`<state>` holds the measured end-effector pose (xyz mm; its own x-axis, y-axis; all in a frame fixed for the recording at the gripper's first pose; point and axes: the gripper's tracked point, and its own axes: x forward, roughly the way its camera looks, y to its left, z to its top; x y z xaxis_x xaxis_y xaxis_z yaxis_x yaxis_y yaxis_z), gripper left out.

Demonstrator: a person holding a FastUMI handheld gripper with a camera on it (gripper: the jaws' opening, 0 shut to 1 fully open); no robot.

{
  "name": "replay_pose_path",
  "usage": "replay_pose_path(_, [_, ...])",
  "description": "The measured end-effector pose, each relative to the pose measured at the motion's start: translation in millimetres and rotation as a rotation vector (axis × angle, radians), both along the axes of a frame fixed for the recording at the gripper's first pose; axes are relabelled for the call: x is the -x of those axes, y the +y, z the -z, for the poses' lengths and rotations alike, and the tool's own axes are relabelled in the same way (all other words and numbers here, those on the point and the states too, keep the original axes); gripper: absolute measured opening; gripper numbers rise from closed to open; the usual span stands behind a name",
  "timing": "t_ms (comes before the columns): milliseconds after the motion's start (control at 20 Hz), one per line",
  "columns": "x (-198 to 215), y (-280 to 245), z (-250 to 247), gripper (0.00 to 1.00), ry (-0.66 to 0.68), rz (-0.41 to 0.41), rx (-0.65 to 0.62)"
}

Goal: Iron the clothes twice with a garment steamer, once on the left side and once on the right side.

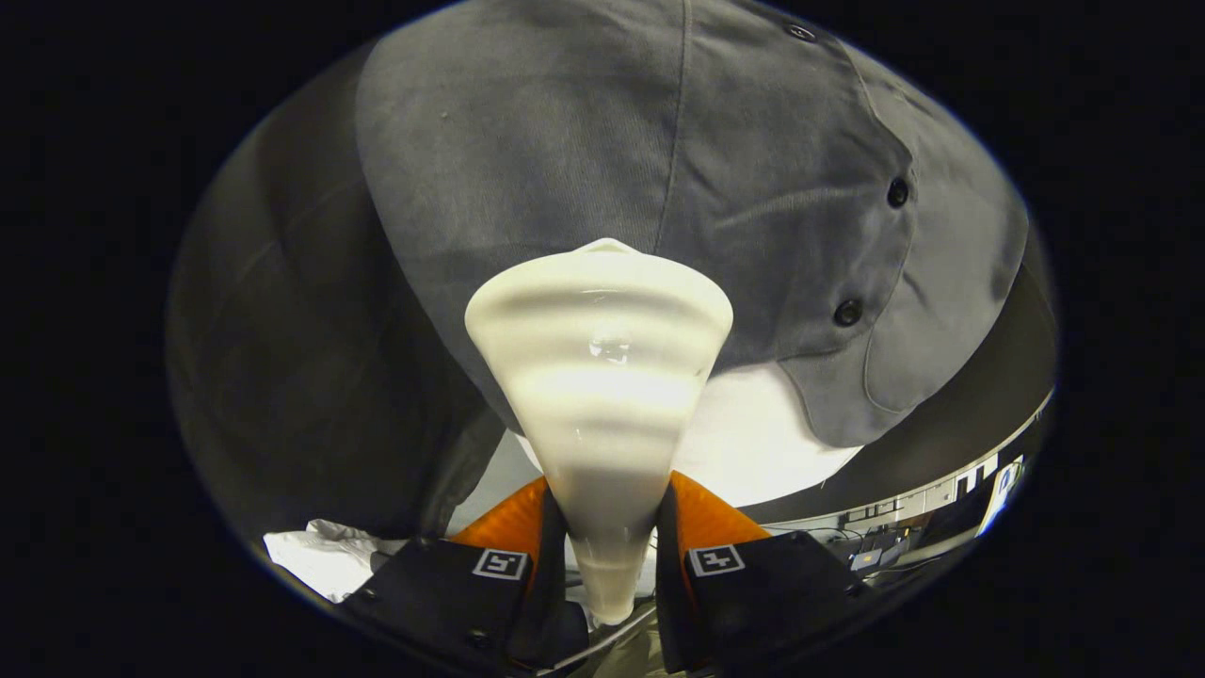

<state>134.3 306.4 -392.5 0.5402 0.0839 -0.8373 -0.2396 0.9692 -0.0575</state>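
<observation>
The tool [610, 541] is clamped on the steamer [600, 377], both fingers pressing its narrow neck. The head lies against the grey shirt [565, 141], near the button placket. A pass seems underway; next calls for a steady stroke along the fabric.

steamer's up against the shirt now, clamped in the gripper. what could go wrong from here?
1. The gripper pinches only the narrow neck of the steamer, whose wide head rises beyond the fingers; drag on the cloth could twist it in the grip.
2. The steamer head sits near the buttons and placket edge of the grey shirt; a sideways pass might catch there.
3. The shirt hangs loose, so it may bunch rather than smooth.
</observation>
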Motion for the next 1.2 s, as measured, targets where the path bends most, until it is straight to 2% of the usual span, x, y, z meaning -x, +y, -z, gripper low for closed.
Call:
replay_pose_path(250, [12.4,-9.0,-1.0,0.48,0.015,0.029,-0.020])
replay_pose_path(450, [13.8,-22.1,-35.2,0.48,-0.021,0.062,-0.047])
replay_pose_path(1200, [8.9,-128.0,-271.9,0.48,-0.375,0.144,-0.121])
